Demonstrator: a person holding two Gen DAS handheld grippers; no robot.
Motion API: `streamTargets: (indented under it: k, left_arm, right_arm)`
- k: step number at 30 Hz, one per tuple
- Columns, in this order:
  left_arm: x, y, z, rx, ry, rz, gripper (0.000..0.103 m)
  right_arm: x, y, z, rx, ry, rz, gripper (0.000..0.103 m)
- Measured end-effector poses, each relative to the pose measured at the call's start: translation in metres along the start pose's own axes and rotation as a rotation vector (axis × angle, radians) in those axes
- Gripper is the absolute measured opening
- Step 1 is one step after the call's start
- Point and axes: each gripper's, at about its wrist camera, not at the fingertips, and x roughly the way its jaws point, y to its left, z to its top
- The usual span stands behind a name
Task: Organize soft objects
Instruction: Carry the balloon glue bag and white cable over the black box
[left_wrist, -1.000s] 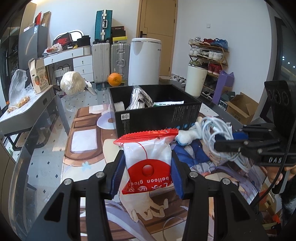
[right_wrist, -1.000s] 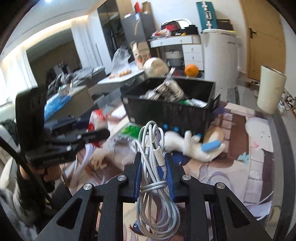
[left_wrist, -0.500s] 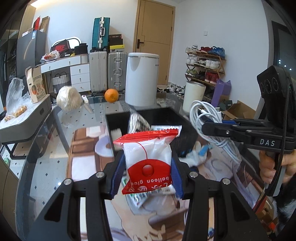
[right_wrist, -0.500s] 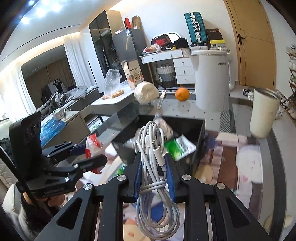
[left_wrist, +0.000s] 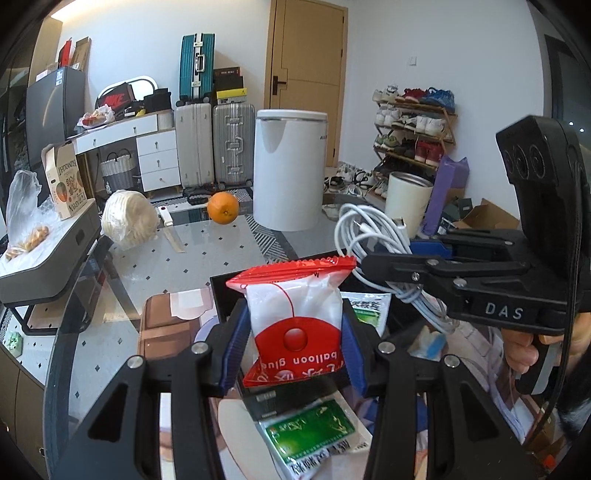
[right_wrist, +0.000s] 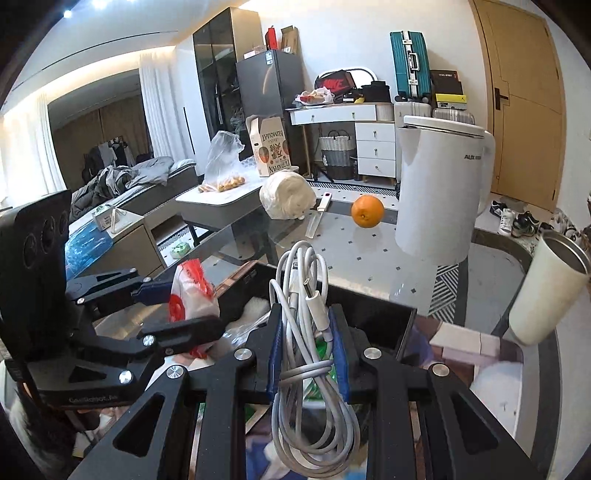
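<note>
Left claw (left_wrist: 295, 341) clamped on a red-and-white balloon glue packet (left_wrist: 295, 321), right claw (right_wrist: 306, 350) pinching a coiled white cable (right_wrist: 306, 332), both held above the black box (right_wrist: 373, 314) on the glass tabletop (left_wrist: 207, 254), orange (left_wrist: 222, 207) beyond

Lived-in home: suitcases (left_wrist: 214, 142), shoe rack (left_wrist: 413, 127), bed (right_wrist: 147, 177), fridge (right_wrist: 269, 92).

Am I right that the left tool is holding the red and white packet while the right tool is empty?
Not quite: the right tool is shut on a coiled white cable, as the right wrist view shows. The left tool does hold the red and white packet.
</note>
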Motion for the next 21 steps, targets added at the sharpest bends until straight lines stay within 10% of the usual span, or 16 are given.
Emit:
streamTargets:
  k: [21]
  left_arm:
    - [0.046,0.001,0.005,0.014,0.078,-0.006,0.046]
  right_arm:
    - [0.044,-0.001,-0.003,-0.092,0.016,-0.102,0.023]
